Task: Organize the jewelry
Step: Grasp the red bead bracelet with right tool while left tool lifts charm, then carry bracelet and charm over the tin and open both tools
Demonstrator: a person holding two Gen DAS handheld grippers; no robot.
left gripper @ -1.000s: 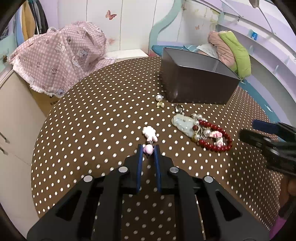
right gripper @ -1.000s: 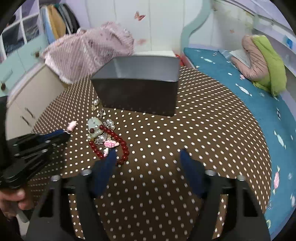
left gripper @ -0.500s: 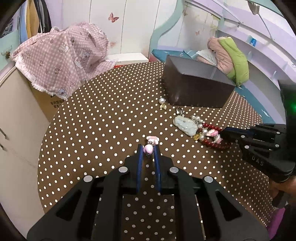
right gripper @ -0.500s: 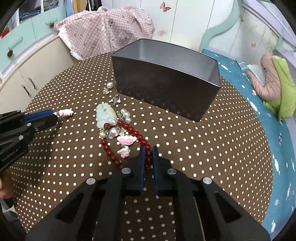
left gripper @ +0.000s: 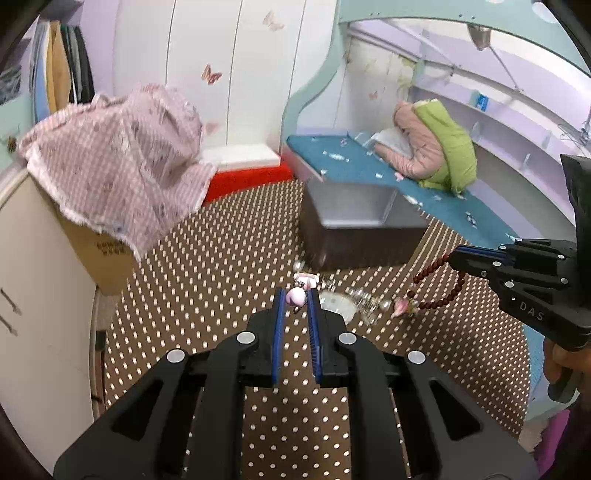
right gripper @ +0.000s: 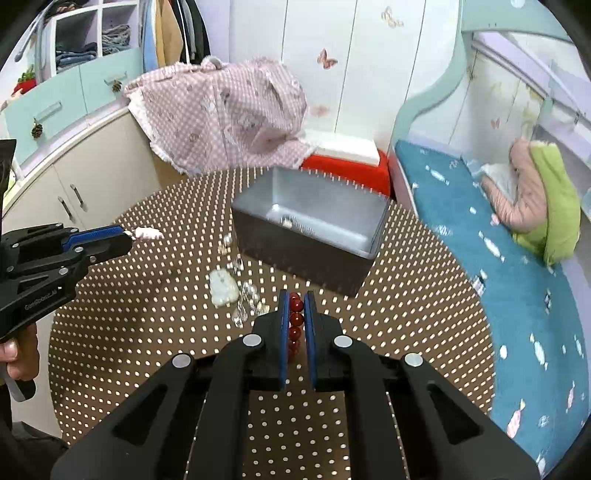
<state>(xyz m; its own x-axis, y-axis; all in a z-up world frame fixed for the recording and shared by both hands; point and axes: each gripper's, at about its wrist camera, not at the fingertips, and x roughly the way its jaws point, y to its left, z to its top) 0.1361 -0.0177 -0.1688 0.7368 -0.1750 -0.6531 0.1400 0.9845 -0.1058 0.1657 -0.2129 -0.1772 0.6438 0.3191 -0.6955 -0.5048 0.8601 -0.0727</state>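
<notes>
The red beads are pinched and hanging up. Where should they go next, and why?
Probably carry the red bead bracelet, pinched in the right gripper, over the open dark box and drop it in. It hangs clear of the table, and the box, just ahead, already holds a small piece.

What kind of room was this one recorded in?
Most likely a child's bedroom. A bed with a blue patterned cover runs along one wall, butterfly stickers dot the white wardrobe doors, and clothes hang in an open closet behind the polka-dot table.
</notes>
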